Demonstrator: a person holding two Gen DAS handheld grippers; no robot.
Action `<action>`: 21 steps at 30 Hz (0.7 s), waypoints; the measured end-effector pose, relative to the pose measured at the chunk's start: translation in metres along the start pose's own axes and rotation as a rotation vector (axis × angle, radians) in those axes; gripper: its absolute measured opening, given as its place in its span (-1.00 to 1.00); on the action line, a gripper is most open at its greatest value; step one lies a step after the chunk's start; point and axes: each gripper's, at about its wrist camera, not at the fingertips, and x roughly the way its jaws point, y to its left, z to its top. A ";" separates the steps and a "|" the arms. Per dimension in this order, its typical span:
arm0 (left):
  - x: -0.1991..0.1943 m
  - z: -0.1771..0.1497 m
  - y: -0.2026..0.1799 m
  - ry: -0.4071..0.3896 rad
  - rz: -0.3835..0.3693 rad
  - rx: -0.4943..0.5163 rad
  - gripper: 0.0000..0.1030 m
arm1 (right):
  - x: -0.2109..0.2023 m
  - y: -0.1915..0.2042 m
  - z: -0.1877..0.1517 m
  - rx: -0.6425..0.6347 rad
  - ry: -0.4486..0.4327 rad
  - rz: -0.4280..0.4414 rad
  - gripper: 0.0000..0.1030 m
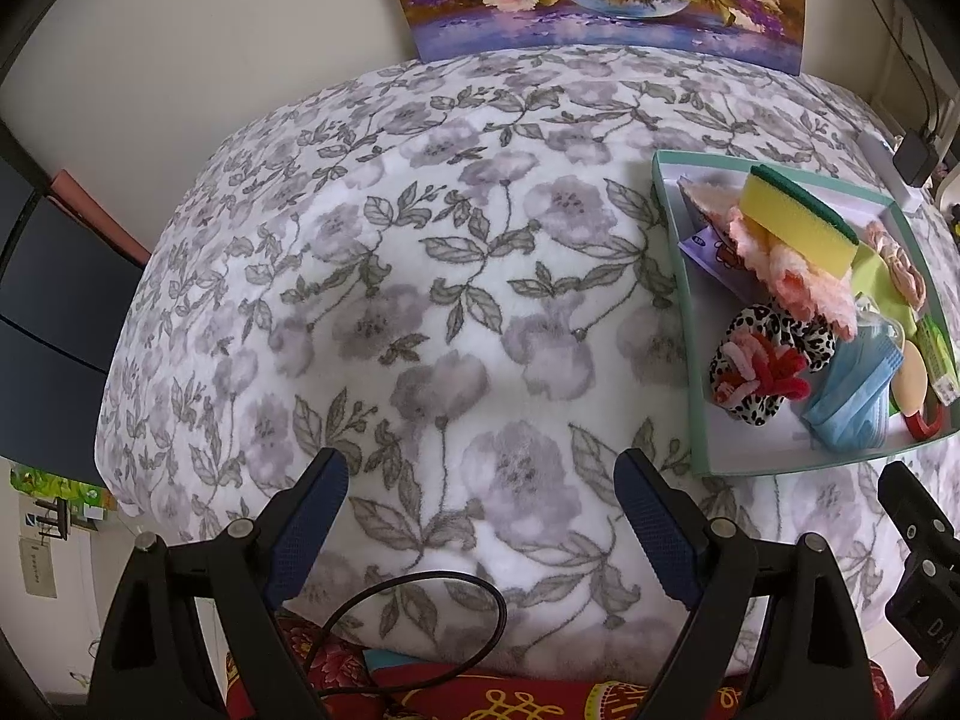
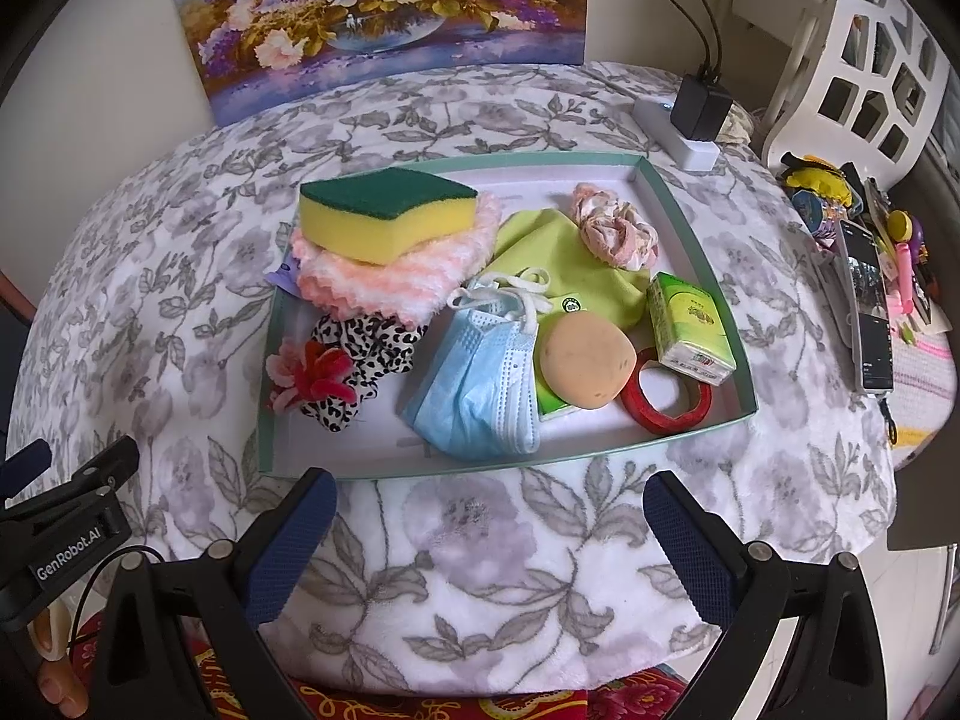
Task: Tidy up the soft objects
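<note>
Soft objects sit piled in a shallow green-rimmed tray (image 2: 690, 228) on a floral blanket (image 2: 468, 546), with a flower painting (image 2: 384, 12) propped behind.

Going left to right in the right wrist view: a leopard-print scrunchie (image 2: 366, 342) with a red and pink flower clip (image 2: 312, 375) lies at the tray's left side. Behind it, a yellow sponge (image 2: 384, 216) with a green top rests on a fluffy pink cloth (image 2: 384, 285). A blue face mask (image 2: 474, 384) lies in the middle, touching a tan powder puff (image 2: 585, 363). A lime green cloth (image 2: 564, 264) lies behind, with a pale pink scrunchie (image 2: 612, 228) on it. A red ring (image 2: 666, 399) and a green tissue pack (image 2: 690, 324) sit at the right.

The left gripper (image 1: 480, 492) hangs over bare blanket, jaws spread wide and holding nothing. The right gripper (image 2: 489, 510) hangs just before the tray's near edge, likewise spread and holding nothing.
</note>
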 end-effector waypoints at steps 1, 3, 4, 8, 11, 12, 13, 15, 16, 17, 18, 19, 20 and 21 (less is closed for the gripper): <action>0.000 0.000 0.000 0.000 0.000 0.001 0.76 | 0.000 0.000 0.000 0.001 0.000 0.000 1.00; 0.000 0.000 0.000 0.000 0.002 0.003 0.76 | 0.000 0.000 0.000 0.001 0.001 0.000 1.00; 0.000 0.000 0.000 0.001 0.002 0.004 0.76 | 0.001 0.000 0.000 0.002 0.002 0.000 1.00; 0.000 0.000 0.000 0.001 0.002 0.002 0.76 | 0.002 -0.001 0.000 0.001 0.003 0.001 1.00; 0.001 0.000 0.000 0.001 0.001 0.004 0.76 | 0.002 0.000 0.001 0.001 0.004 0.001 1.00; 0.001 0.000 0.000 0.001 0.002 0.004 0.76 | 0.002 0.000 0.000 0.001 0.004 0.001 1.00; 0.001 0.000 0.000 0.001 0.002 0.003 0.76 | 0.002 0.000 0.000 0.001 0.005 0.001 1.00; 0.001 0.000 0.000 0.001 0.002 0.003 0.76 | 0.003 0.000 0.000 0.001 0.006 0.002 1.00; 0.001 0.000 0.000 0.001 0.002 0.003 0.76 | 0.003 0.000 0.000 0.001 0.007 0.002 1.00; 0.001 0.000 0.000 0.001 0.002 0.003 0.76 | 0.003 -0.001 0.000 0.001 0.007 0.002 1.00; 0.001 0.000 0.000 0.001 0.002 0.003 0.76 | 0.003 -0.001 0.000 0.001 0.008 0.002 1.00; 0.001 0.000 0.000 0.002 0.002 0.003 0.76 | 0.003 -0.001 0.000 0.001 0.008 0.002 1.00; 0.001 0.000 0.000 0.002 0.002 0.003 0.76 | 0.003 0.000 0.000 0.000 0.008 0.002 1.00; 0.001 0.000 0.000 0.002 0.002 0.003 0.76 | 0.003 -0.001 0.000 0.000 0.008 0.002 1.00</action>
